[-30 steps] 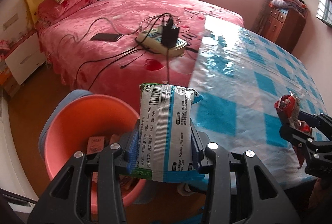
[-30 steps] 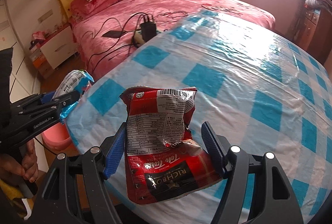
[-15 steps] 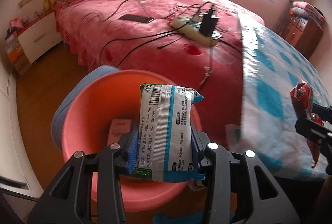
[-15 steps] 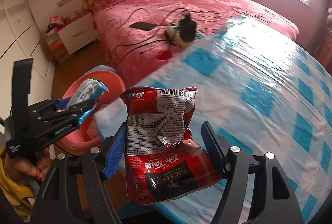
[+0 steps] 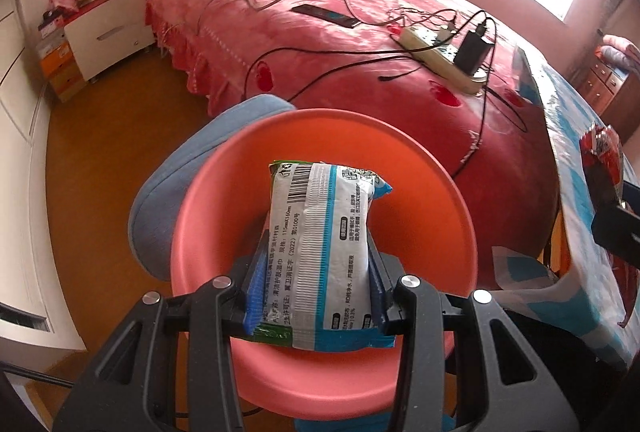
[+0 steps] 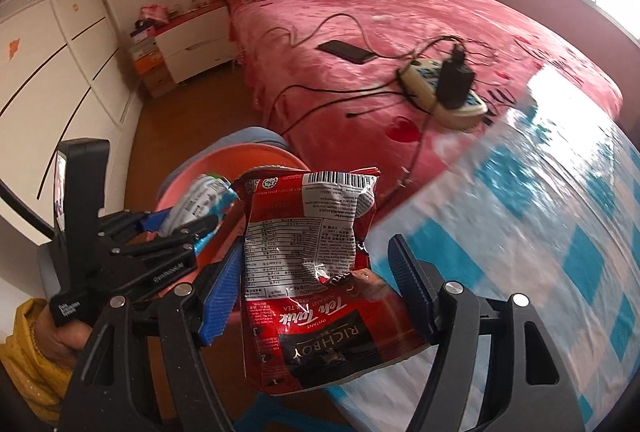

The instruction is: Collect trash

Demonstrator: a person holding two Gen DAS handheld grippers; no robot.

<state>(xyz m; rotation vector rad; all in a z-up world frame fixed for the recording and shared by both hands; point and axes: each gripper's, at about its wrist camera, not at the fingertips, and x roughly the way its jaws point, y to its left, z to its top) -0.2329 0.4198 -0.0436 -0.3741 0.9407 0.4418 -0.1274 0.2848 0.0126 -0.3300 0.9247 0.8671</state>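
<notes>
Left wrist view: left gripper (image 5: 316,296) pinches a crinkly white-and-blue wipes packet (image 5: 320,252) upright over the smooth round orange basin (image 5: 432,192); power strip (image 5: 440,56) at 1 o'clock on the plush pink bed (image 5: 320,44). Right wrist view: right gripper (image 6: 316,284) clamps a creased, glossy red tea packet (image 6: 312,272); basin (image 6: 256,156) at 10 o'clock.

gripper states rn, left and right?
Left gripper: closed on the white-and-blue wipes packet, above the pink bin.
Right gripper: holding the red tea packet; fingers look spread wide.
</notes>
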